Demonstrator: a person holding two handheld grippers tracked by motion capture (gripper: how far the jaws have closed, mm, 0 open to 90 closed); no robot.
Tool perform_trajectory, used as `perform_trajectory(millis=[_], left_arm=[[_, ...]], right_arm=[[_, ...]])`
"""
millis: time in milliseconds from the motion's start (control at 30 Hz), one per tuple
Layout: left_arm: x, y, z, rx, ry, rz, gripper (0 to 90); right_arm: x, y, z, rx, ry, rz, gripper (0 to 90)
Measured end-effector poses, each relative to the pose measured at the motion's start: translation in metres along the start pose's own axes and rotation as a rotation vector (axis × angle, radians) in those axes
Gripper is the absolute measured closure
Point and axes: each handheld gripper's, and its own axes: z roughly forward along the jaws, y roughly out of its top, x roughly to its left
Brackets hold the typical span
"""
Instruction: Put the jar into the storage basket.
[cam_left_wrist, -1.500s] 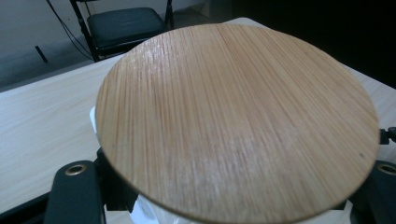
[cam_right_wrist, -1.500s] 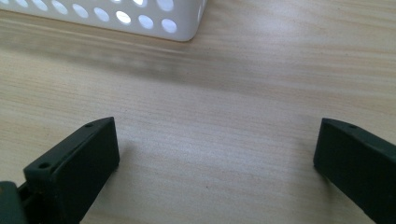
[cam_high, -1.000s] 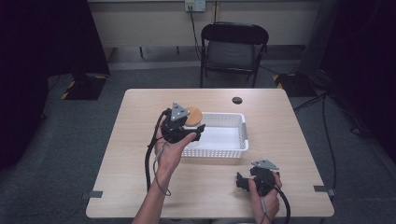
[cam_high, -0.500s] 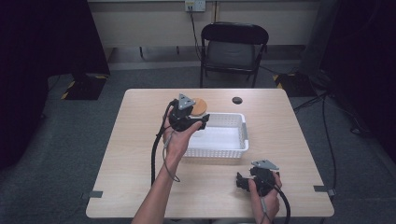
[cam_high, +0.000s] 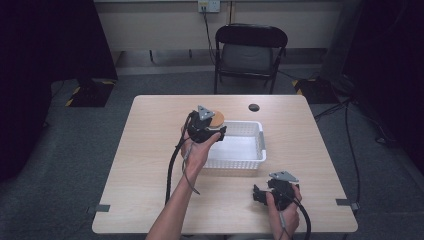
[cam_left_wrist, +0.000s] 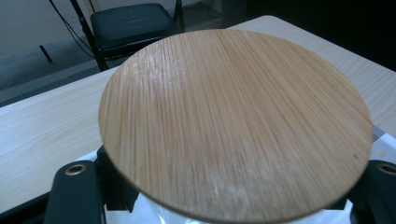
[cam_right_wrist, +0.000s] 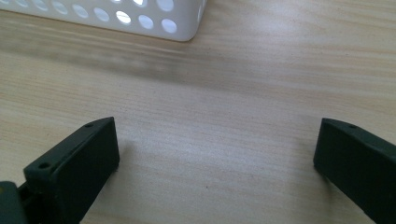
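Bamboo lid (cam_left_wrist: 236, 123) is sitting gripped in the left gripper (cam_high: 210, 131) over the white basket's (cam_high: 250, 162) far-left corner, while the right gripper (cam_right_wrist: 215, 158) is resting wide open, empty.

We see a round lid (cam_left_wrist: 233, 126) of fine-grained bamboo-like wood, matt and smooth. The basket (cam_high: 252, 150) looks like glossy white perforated plastic. The table (cam_right_wrist: 233, 116) shows pale, matt wood grain; the grippers' jaws look matt black.

Left gripper (cam_high: 212, 131): raised mid-table, forearm stretched far forward from the near edge, jaws closed on a load. Right gripper (cam_high: 260, 194): low at near right, jaws spread wide, nothing between them.
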Motion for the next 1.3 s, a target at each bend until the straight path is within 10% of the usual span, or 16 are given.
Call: perform_trajectory(millis=[467, 1300], left_arm=[[-0.014, -0.019, 0.022, 0.058, 0.020, 0.029, 26.8], [-0.004, -0.039, 0.030, 0.095, -0.013, -0.035, 26.7]], right_arm=[[0.000, 0.000, 0.000, 0.001, 0.000, 0.000, 0.0], [0.000, 0.000, 0.000, 0.001, 0.000, 0.000, 0.0]])
